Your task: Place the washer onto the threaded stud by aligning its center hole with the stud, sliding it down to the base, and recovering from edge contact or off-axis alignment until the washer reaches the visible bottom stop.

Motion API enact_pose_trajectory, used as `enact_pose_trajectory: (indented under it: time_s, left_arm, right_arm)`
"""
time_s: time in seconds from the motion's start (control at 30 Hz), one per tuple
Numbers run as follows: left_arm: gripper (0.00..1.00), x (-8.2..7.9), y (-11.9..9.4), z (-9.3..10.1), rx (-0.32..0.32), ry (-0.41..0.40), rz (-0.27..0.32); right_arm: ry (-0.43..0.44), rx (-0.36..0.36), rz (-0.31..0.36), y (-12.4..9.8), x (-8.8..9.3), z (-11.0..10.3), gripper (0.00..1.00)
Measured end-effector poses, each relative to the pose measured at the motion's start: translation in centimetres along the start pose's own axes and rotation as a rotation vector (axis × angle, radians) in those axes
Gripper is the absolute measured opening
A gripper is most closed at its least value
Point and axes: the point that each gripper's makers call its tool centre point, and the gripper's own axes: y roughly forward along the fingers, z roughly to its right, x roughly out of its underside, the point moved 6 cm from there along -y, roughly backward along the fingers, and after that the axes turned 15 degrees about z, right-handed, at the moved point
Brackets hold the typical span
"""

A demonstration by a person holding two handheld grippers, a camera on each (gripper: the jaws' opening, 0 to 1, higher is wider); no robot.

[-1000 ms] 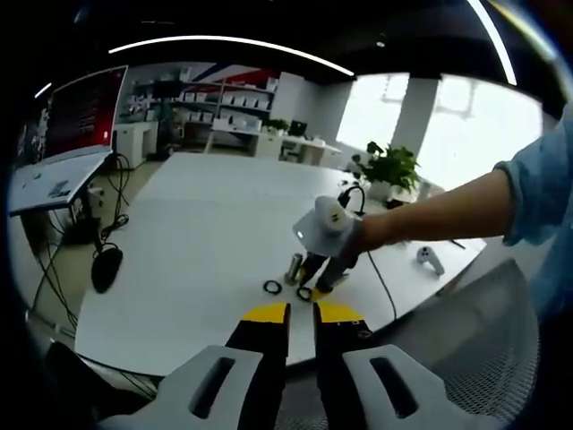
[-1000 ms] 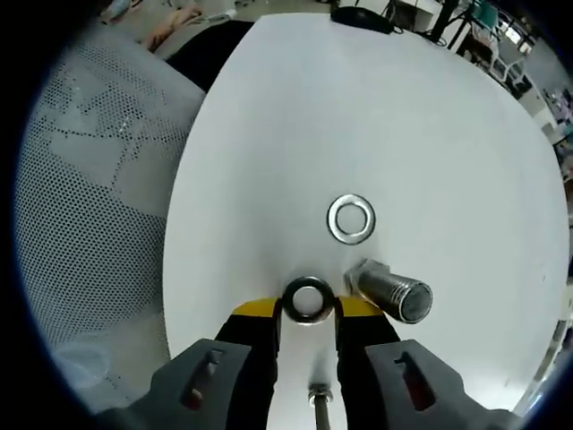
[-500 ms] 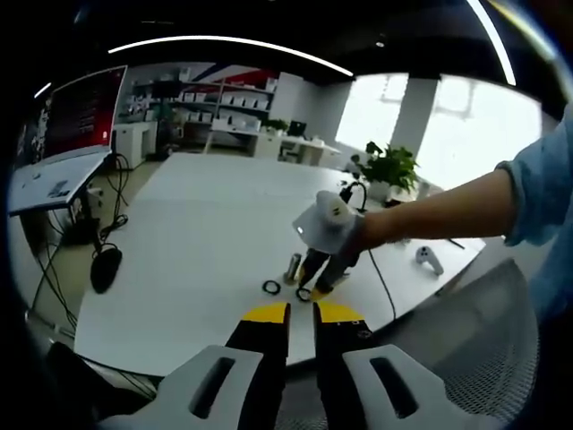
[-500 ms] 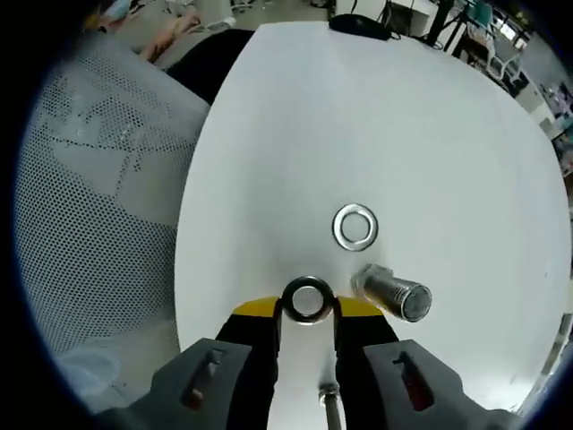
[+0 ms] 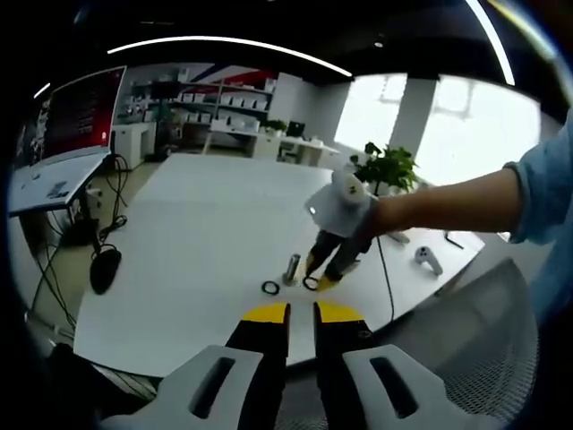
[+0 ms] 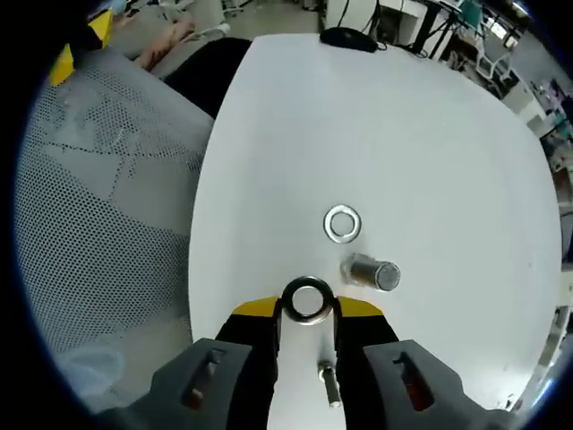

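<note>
My right gripper [image 6: 307, 309] is shut on a steel washer [image 6: 307, 301], held flat between the yellow tips above the white table [image 6: 430, 152]. Just ahead and to the right stands a short metal cylinder [image 6: 372, 272], and a second washer [image 6: 343, 224] lies flat beyond it. A thin threaded rod [image 6: 329, 382] shows low between the jaws. In the left gripper view a hand holds the right gripper [image 5: 315, 279] just right of the upright cylinder [image 5: 292, 268], with the loose washer [image 5: 271, 288] to its left. My left gripper [image 5: 301, 313] hangs back off the table's near edge, jaws together, holding nothing.
A grey mesh chair [image 6: 98, 224] sits along the table's edge on the left of the right gripper view. A black mouse [image 6: 349, 38] lies at the far end. A game controller [image 5: 430, 259], cables and a potted plant [image 5: 389, 167] lie beyond the hand.
The right gripper has lifted with the washer; the cylinder and loose washer look smaller and farther in its view. The left gripper has stayed put.
</note>
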Motion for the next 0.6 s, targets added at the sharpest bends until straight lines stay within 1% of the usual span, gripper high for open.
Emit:
enact_pose_trajectory:
  time_s: [0.07,0.27,0.43,0.6]
  left_arm:
    - [0.08,0.0,0.0,0.0,-0.001,-0.001,-0.001]
    - [0.08,0.0,0.0,0.0,0.000,-0.001,-0.002]
    - [0.08,0.0,0.0,0.0,0.000,-0.001,-0.002]
    - [0.08,0.0,0.0,0.0,0.000,-0.001,-0.002]
  right_arm:
    - [0.014,0.009,0.018,-0.5,-0.2,0.3,0.24]
    - [0.037,0.034,0.044,-1.5,-0.7,1.2,0.24]
    - [0.028,0.062,0.061,-2.0,-1.4,1.7,0.24]
    - [0.025,0.084,0.078,-2.1,-1.8,2.1,0.24]
